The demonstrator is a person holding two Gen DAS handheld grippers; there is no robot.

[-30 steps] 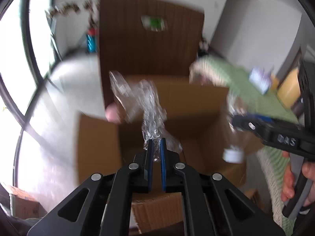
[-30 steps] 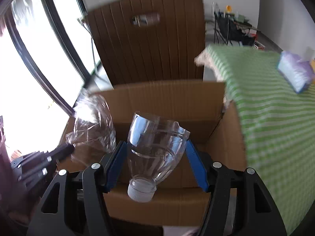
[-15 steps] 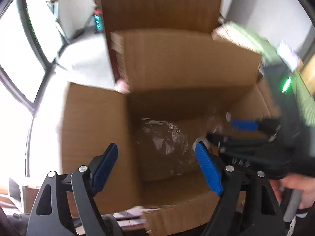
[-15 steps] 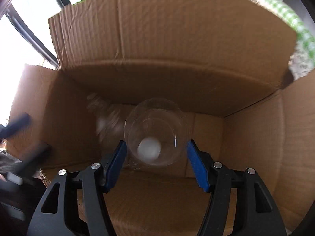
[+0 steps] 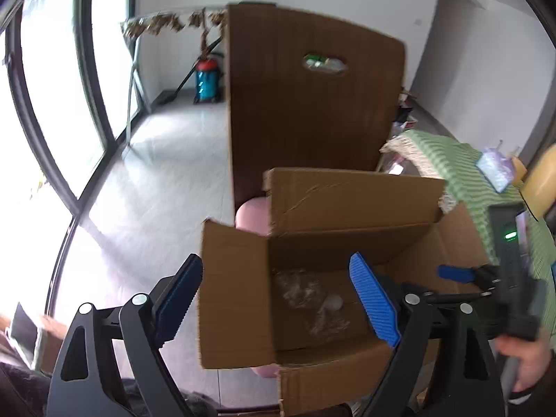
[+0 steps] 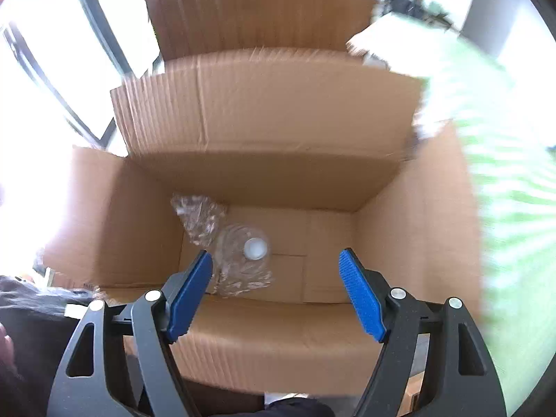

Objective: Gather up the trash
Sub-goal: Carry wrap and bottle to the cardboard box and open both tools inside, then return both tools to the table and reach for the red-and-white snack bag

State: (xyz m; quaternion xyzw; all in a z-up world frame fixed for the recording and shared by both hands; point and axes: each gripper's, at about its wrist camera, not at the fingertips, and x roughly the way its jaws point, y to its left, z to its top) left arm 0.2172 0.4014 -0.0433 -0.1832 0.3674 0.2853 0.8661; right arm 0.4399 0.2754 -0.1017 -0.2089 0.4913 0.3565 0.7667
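Both grippers, left (image 5: 274, 299) and right (image 6: 276, 292), hang above the open cardboard box (image 6: 271, 114), jaws just opened wide and empty. On its floor lie crumpled clear plastic wrap (image 6: 198, 217) and a transparent cut bottle top (image 6: 243, 248) with white cap. No legible writing.

The crumpled plastic wrap (image 6: 198, 220) and the cut bottle (image 6: 245, 247) now lie touching on the floor of the cardboard box (image 6: 264, 111) (both were gripped above it before). Both grippers, left (image 5: 278, 295) and right (image 6: 276, 292), have just been opening, with nothing between their jaws.
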